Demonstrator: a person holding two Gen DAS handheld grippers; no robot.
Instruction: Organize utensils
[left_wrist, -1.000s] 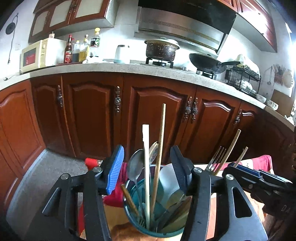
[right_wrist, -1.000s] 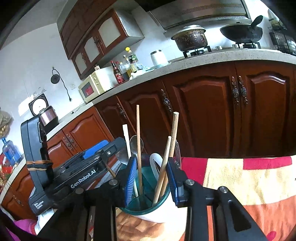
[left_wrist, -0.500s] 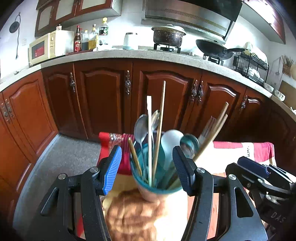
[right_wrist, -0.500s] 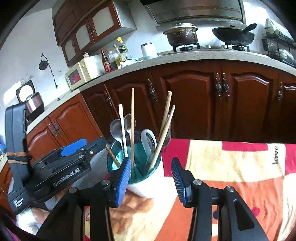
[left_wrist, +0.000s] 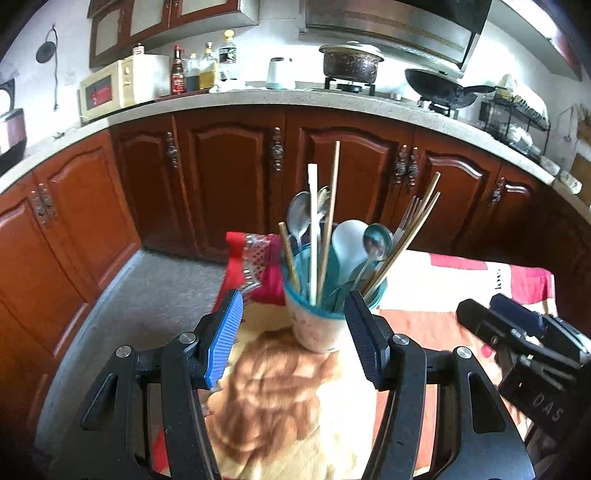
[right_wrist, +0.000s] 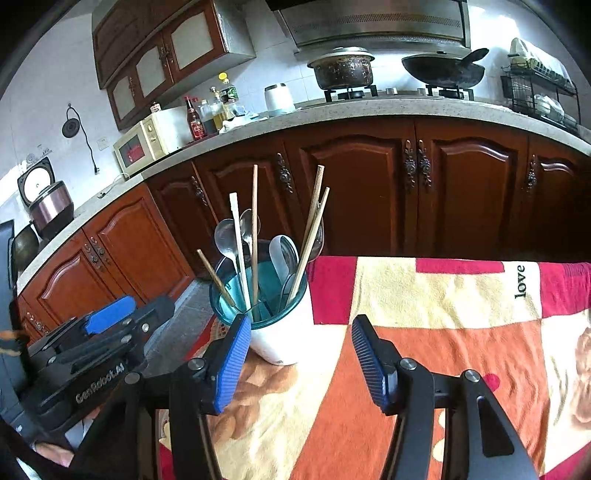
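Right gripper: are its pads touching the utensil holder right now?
Apart. In the right wrist view the right gripper stands open; the utensil holder sits beyond and between its tips, with cloth visible beside the right pad.

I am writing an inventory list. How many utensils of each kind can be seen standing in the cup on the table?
Chopsticks: 5
Spoons: 4
Forks: 1
Total: 10 utensils showing above the cup

Utensil cup: white body, teal inside. Cloth: red, cream, orange patches, black "love" lettering. Cabinets: dark red-brown wood.
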